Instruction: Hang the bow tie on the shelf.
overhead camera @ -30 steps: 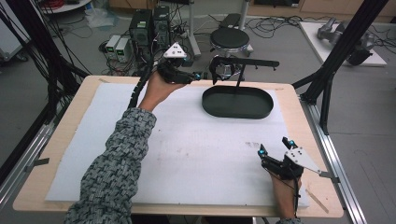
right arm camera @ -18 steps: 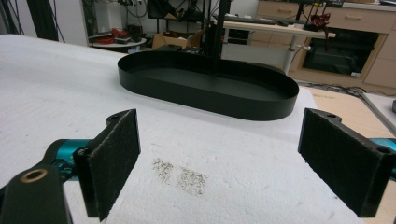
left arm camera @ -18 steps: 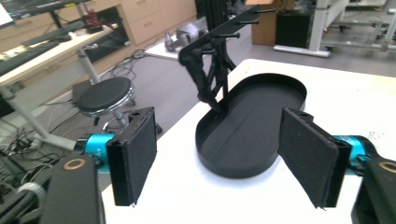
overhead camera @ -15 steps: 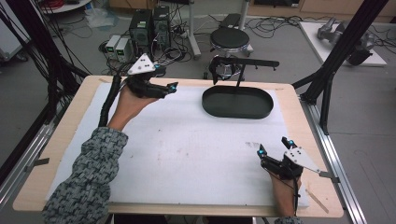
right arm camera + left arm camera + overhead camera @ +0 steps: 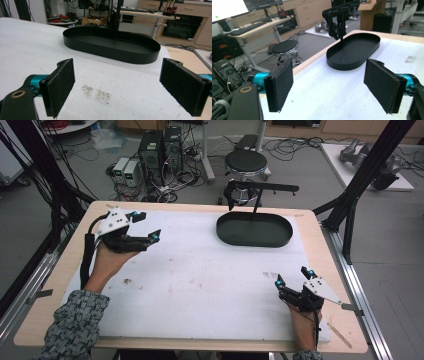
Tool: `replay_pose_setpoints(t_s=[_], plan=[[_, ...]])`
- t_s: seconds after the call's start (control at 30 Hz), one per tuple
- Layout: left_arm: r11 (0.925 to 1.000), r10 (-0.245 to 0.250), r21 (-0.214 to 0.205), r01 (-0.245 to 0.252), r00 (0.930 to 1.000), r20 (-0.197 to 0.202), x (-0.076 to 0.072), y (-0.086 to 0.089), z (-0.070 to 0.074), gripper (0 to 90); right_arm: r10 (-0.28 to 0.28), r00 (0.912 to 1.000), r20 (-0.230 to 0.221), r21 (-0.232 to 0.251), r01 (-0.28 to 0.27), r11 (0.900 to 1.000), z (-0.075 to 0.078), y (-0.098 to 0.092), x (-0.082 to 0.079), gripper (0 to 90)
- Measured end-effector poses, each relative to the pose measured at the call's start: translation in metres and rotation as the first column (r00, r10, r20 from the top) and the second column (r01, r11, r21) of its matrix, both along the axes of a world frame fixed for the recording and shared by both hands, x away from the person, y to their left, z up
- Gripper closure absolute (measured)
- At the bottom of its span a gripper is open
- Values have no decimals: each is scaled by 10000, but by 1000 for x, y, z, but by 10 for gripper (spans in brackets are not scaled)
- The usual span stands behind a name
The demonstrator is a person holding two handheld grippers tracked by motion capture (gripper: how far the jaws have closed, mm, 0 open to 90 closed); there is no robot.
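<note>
With the left gripper [image 5: 142, 227] and right gripper [image 5: 295, 279] both spread wide and empty, the black oval tray [image 5: 287, 231] sits at the table's [image 5: 60, 285] far right, apparently rigid and light, best grasped across its thin upright rim.

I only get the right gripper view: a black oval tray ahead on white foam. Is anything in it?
Observer: Nothing lies in the tray; a thin post rises from its far side to a black crossbar.
Operator: Where's the other gripper?
Observer: The left gripper is held above the table's far left corner, jaws open, aimed toward the tray.
Operator: What's behind the table?
Observer: A round black stool and computer towers on the floor.
</note>
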State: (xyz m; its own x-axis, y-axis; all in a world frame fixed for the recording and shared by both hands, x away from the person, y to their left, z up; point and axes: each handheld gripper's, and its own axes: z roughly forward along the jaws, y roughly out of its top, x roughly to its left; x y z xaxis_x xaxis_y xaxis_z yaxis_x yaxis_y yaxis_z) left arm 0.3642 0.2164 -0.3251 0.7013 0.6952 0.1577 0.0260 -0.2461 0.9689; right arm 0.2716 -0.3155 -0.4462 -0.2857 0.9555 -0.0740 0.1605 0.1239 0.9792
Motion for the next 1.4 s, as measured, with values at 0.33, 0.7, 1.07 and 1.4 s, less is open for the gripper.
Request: replay_pose_setpoints(t_s=[0.33,0.7,1.07,1.4], plan=[[9949,801,-595,-812,9966,-196,-41,28,-36,230,-61,10000,-51,3,61,10000,0,0,0,119],[9874,1328,-784,-1372,9894,-590,-69,41,-74,225,-45,9999,-138,86,46,10000,0,0,0,119],[9777,1805,-955,-1871,9808,-734,-93,51,-96,208,-26,9999,-120,63,27,10000,-1,0,0,119],[9799,1690,-906,-1779,9807,-980,-96,50,-105,206,-27,9999,-134,17,27,10000,-1,0,0,119]])
